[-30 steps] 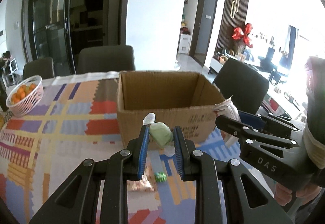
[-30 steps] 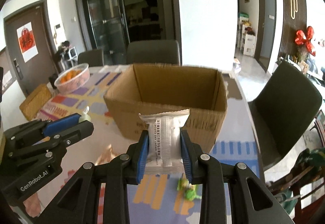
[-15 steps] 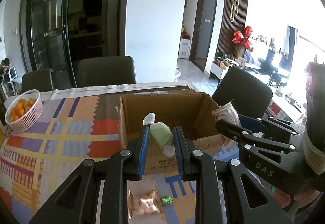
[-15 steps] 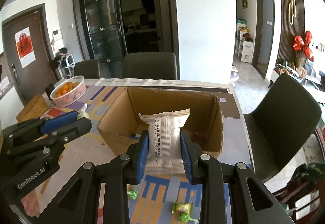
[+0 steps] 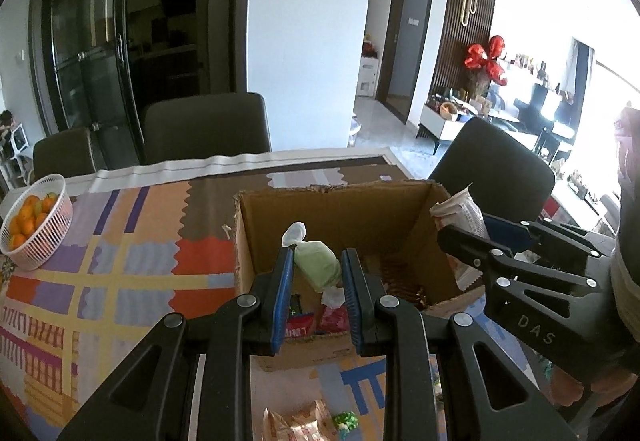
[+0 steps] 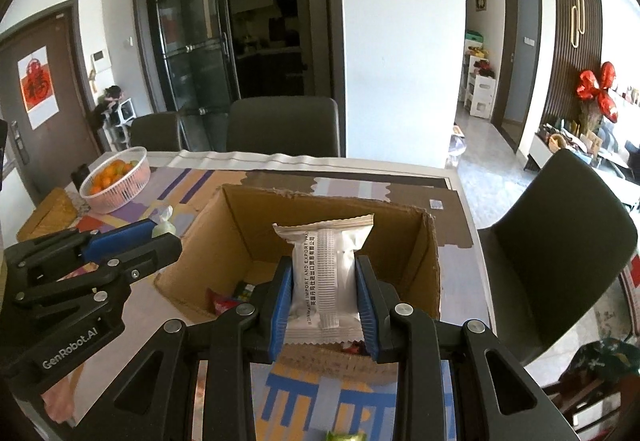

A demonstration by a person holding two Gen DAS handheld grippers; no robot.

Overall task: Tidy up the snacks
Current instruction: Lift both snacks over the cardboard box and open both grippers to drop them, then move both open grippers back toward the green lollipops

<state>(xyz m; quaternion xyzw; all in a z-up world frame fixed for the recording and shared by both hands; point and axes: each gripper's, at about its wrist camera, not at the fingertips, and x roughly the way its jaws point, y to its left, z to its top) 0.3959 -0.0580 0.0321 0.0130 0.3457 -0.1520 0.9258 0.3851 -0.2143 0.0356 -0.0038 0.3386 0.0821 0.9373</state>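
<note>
An open cardboard box [image 5: 416, 219] [image 6: 434, 261] stands on the patterned tablecloth, with several snack packs inside. My left gripper [image 5: 316, 267] is shut on a pale green wrapped snack [image 5: 318, 265] and holds it above the box's near left side. My right gripper [image 6: 323, 279] is shut on a white snack packet [image 6: 324, 277] and holds it above the box's near edge. The right gripper also shows in the left wrist view [image 5: 464, 237], with the white packet [image 5: 460, 209] over the box's right wall. The left gripper shows in the right wrist view [image 6: 160, 241].
A white basket of oranges [image 5: 34, 221] [image 6: 116, 181] sits at the far left of the table. Loose snacks lie on the cloth in front of the box: a tan pack [image 5: 296, 423] and green candies [image 5: 346, 419] [image 6: 346, 436]. Dark chairs [image 6: 560, 237] surround the table.
Both grippers have risen and moved forward with their snacks. They were in front of the box's near wall and are now above its opening, so the box's inside shows.
</note>
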